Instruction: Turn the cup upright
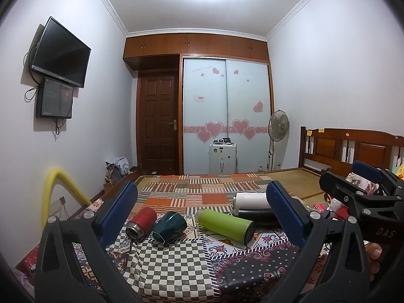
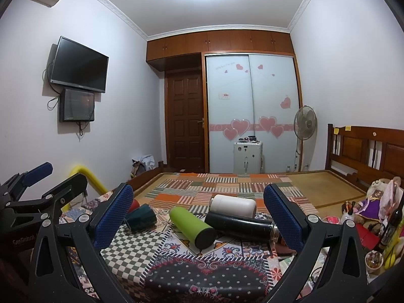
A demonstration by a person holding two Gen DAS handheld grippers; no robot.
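Five drinking vessels lie on their sides on a patchwork-covered bed (image 1: 202, 197): a red steel cup (image 1: 141, 223) nearest the left edge, a dark green mug (image 1: 169, 227) touching it, a green flask (image 1: 224, 224), a black flask (image 2: 240, 224) and a white flask (image 1: 251, 200) behind. Both the left gripper (image 1: 202, 214) and right gripper (image 2: 198, 217) hang spread wide, gripping nothing, short of the vessels. Bare quilt stretches toward a heart-stickered wardrobe (image 1: 226, 116). "DAS" shows on the right gripper's body.

"DAS" on right gripper (image 1: 366, 176) body; other lettering too blurred to read
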